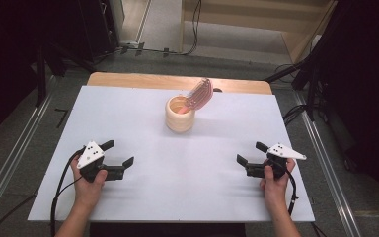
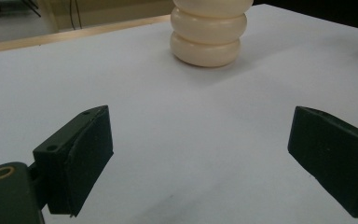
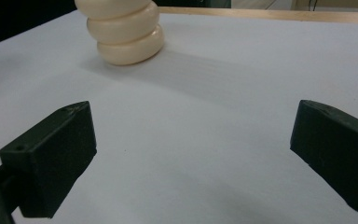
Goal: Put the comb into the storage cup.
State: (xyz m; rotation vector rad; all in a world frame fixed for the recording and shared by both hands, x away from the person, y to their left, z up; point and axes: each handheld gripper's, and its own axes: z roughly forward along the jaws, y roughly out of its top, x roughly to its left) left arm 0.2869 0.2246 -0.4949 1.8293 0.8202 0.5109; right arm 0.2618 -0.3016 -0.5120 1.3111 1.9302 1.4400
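Observation:
A cream ribbed cup (image 1: 179, 117) stands upright near the table's far middle, with a pink comb (image 1: 200, 94) leaning out of it to the right. My left gripper (image 1: 118, 152) rests low over the near left of the white table (image 1: 177, 192), open, nothing between its jaws. My right gripper (image 1: 251, 153) sits at the near right, open and empty too. The cup's lower rings (image 2: 208, 39) appear far ahead in the left gripper view, and the same cup (image 3: 127, 31) sits at upper left in the right gripper view.
A wooden strip (image 1: 128, 79) runs along the table's far edge. Cables (image 1: 193, 29) lie on the floor beyond it, and metal rails (image 1: 15, 148) flank the table on both sides. A wide stretch of bare white surface separates the grippers from the cup.

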